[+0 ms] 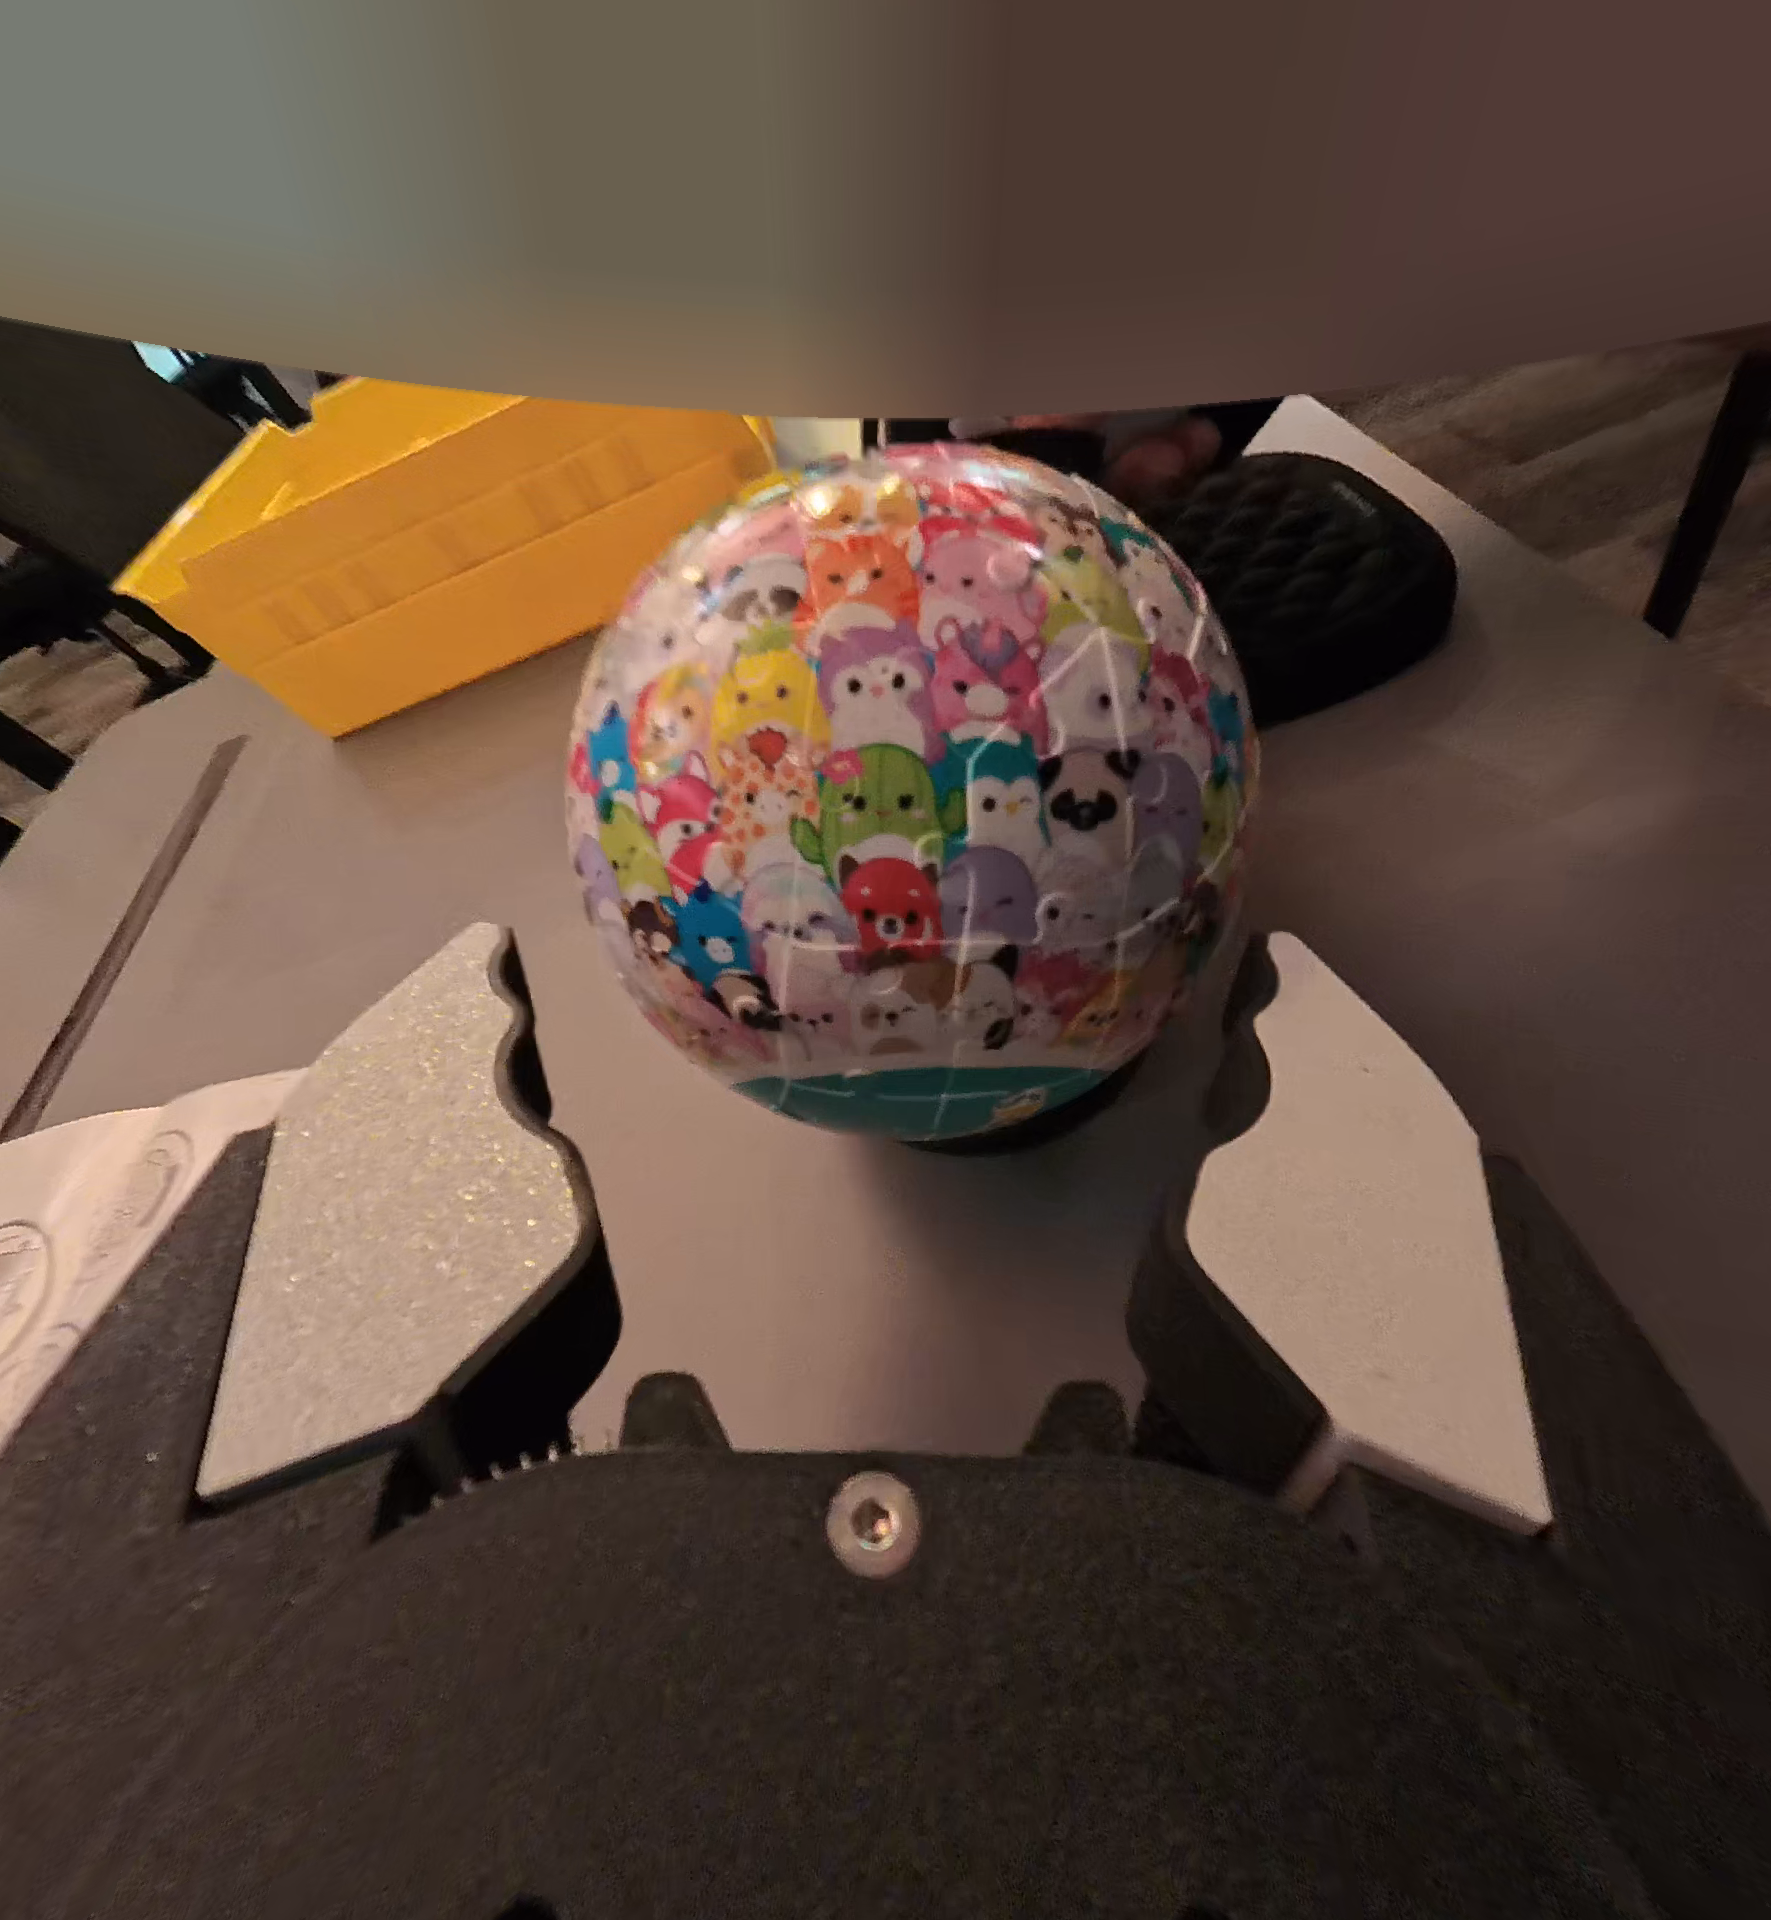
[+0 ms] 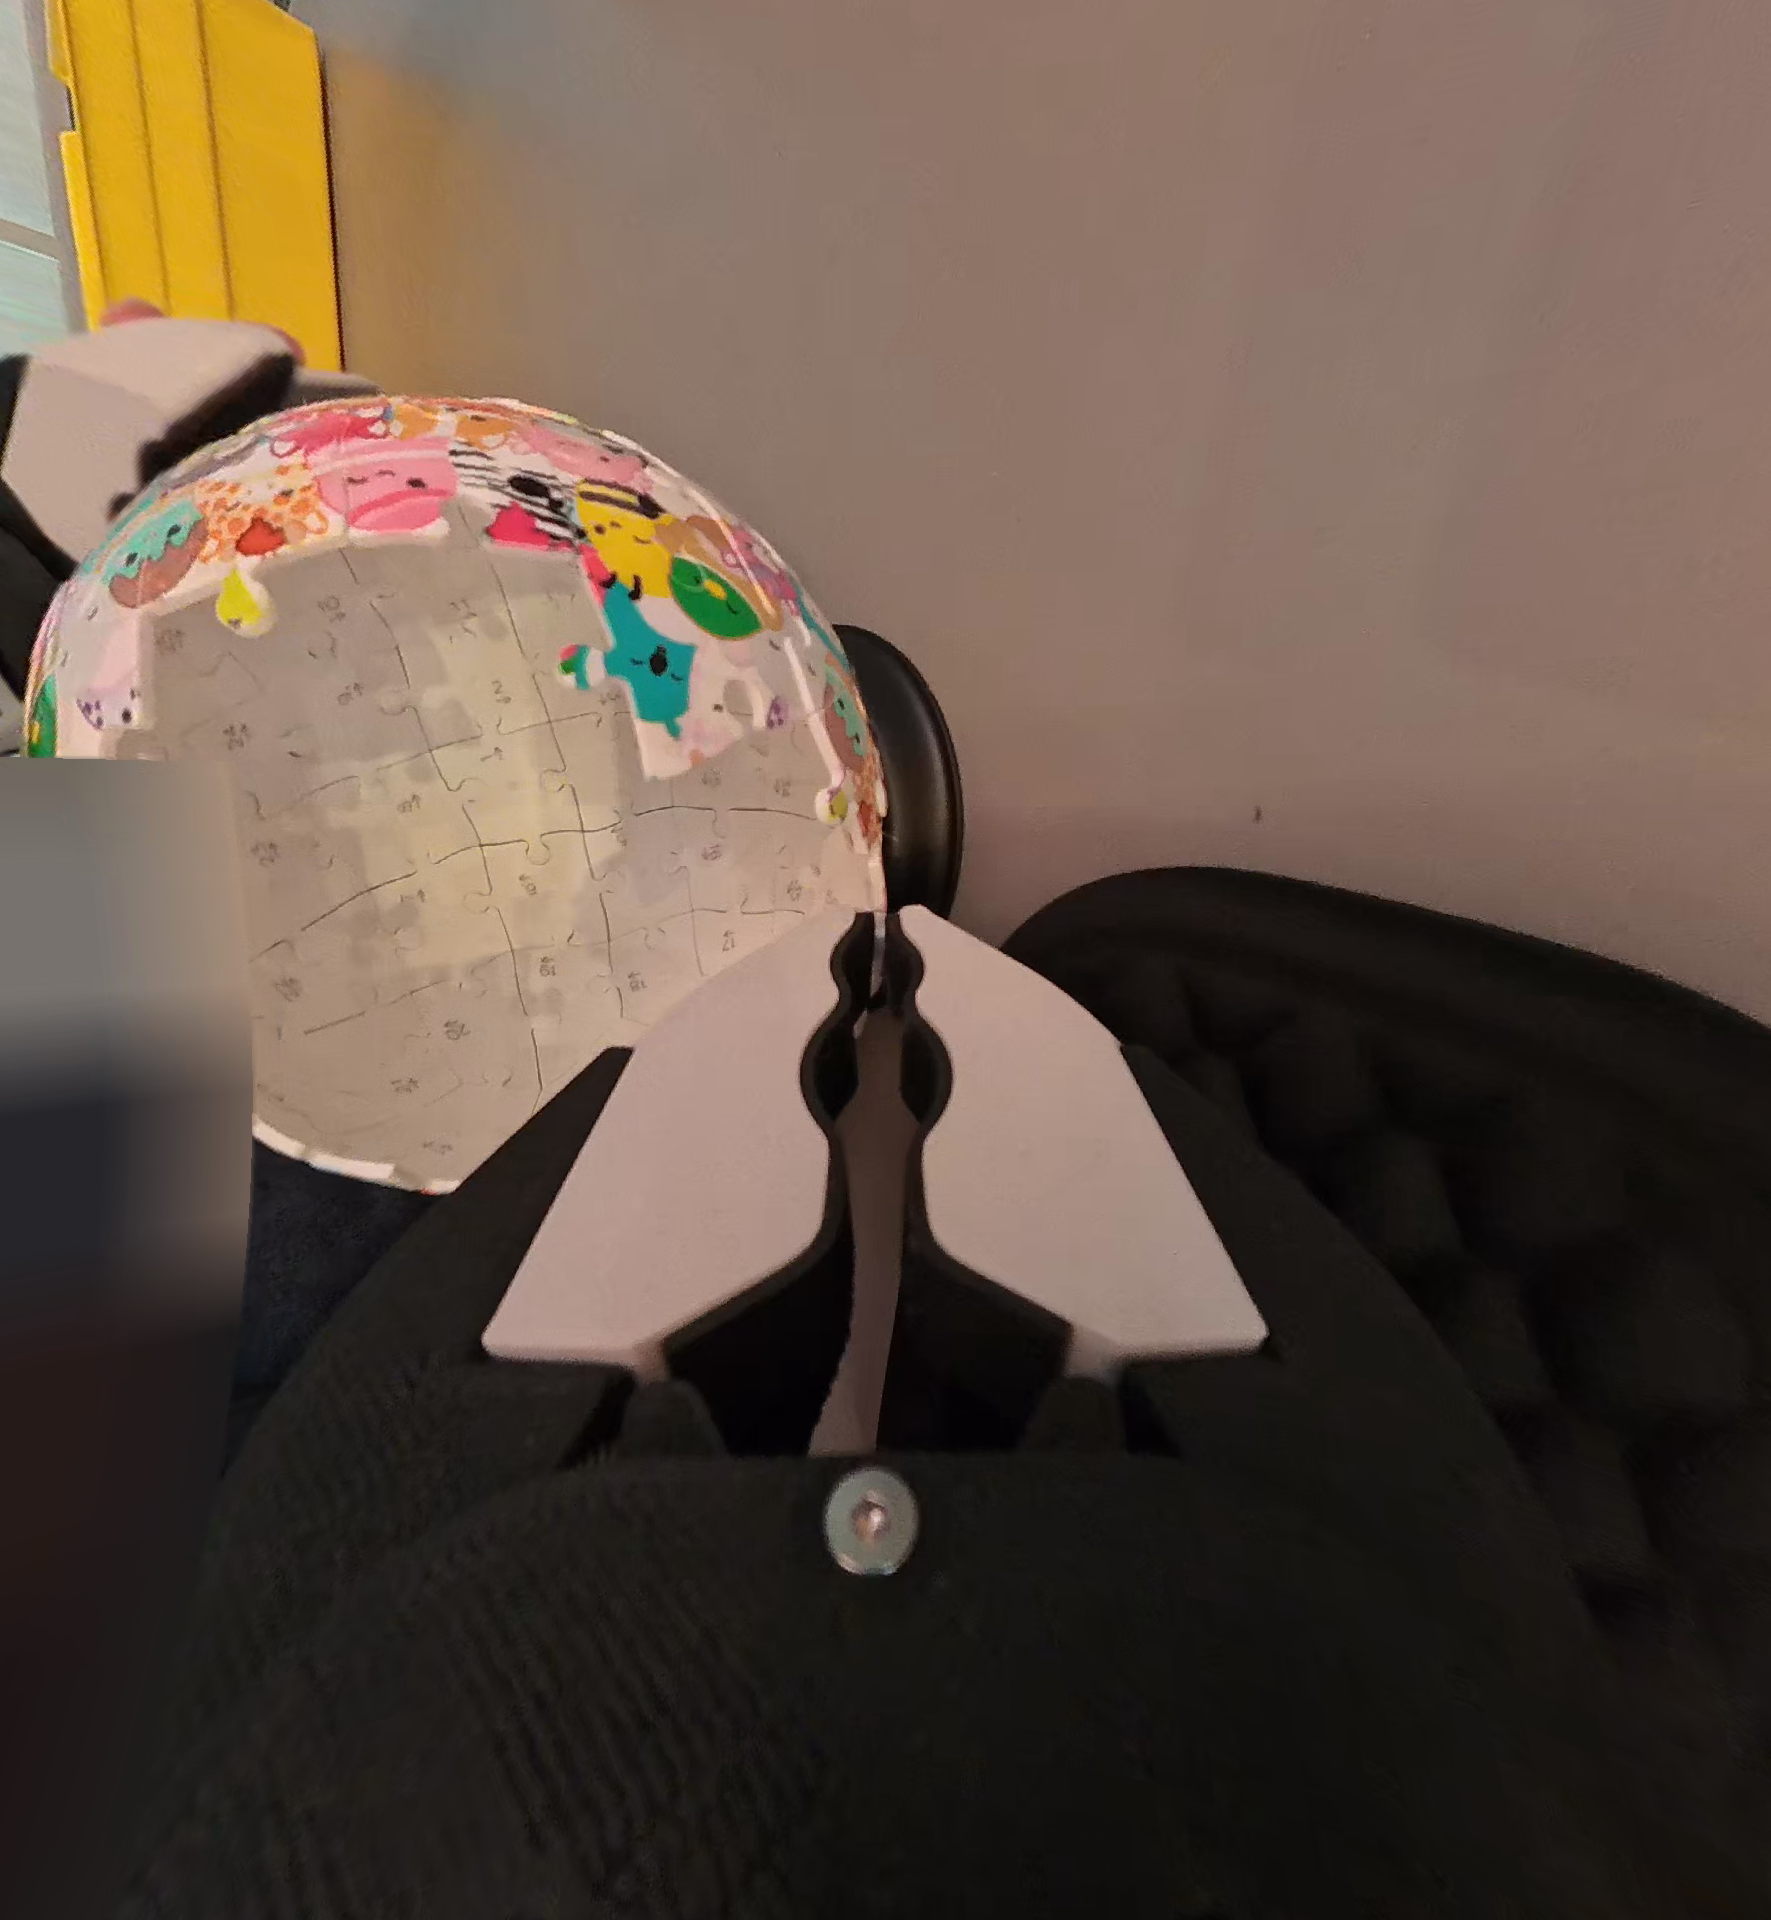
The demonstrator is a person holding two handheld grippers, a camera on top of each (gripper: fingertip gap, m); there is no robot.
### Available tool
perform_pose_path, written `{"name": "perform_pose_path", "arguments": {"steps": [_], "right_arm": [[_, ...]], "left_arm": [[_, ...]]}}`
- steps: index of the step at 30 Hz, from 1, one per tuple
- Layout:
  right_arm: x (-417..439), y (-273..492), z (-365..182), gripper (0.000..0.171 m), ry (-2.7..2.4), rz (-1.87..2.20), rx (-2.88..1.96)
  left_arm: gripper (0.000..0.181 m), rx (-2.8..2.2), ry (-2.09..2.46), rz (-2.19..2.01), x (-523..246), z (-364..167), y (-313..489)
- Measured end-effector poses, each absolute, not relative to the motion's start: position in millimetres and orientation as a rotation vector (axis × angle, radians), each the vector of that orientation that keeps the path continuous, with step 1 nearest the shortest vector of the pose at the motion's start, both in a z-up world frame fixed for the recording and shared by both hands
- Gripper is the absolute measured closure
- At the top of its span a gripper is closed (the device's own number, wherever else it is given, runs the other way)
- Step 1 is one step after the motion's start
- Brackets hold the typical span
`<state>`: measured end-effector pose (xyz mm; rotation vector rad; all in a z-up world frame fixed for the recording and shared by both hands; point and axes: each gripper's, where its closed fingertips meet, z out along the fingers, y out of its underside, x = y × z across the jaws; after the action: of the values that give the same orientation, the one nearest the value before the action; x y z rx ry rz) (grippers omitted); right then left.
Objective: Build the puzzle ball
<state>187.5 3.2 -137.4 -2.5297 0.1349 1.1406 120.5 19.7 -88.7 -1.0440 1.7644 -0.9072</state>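
Nearest the lens in the left wrist view, the left gripper (image 1: 886, 997) is level with the table (image 1: 1483, 935), its two fingers spread wide apart with nothing between them. The puzzle ball (image 1: 907, 790) sits just ahead of the fingertips, not touching them, upright on a dark round stand (image 1: 1006, 1138) on the table. The side of the ball facing this view is fully covered with colourful cartoon animal pieces. A yellow bin (image 1: 445, 561) stands behind the ball to its left, a black padded case (image 1: 1317, 582) behind the ball to its right, and a printed paper sheet (image 1: 50, 1226) lies on the table well to the ball's left, beside the left finger.

In the right wrist view, the right gripper (image 2: 879, 925) has its fingers drawn together, with only a thin slit between the tips, which sit at the edge of the ball (image 2: 465, 790) next to the stand (image 2: 917, 748). Whether a piece is pinched between them cannot be determined. From this view an open section of the ball exposes the pale, numbered inner faces of the pieces.
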Motion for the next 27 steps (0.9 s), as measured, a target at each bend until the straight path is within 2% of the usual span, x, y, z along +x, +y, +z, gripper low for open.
{"name": "perform_pose_path", "arguments": {"steps": [6, 9, 27], "right_arm": [[188, 4, -137, 0.168, 0.126, 1.136, -2.529], [188, 4, -137, 0.168, 0.121, 1.131, -2.527], [182, 12, -131, 0.168, 0.094, 1.089, -2.475]], "left_arm": [[0.051, -1.039, 1.786, -0.88, 131, -106, 15], [0.057, -1.022, 1.761, -0.868, 133, -105, 18], [0.059, -1.093, 1.791, -0.775, 119, -103, 24]]}}
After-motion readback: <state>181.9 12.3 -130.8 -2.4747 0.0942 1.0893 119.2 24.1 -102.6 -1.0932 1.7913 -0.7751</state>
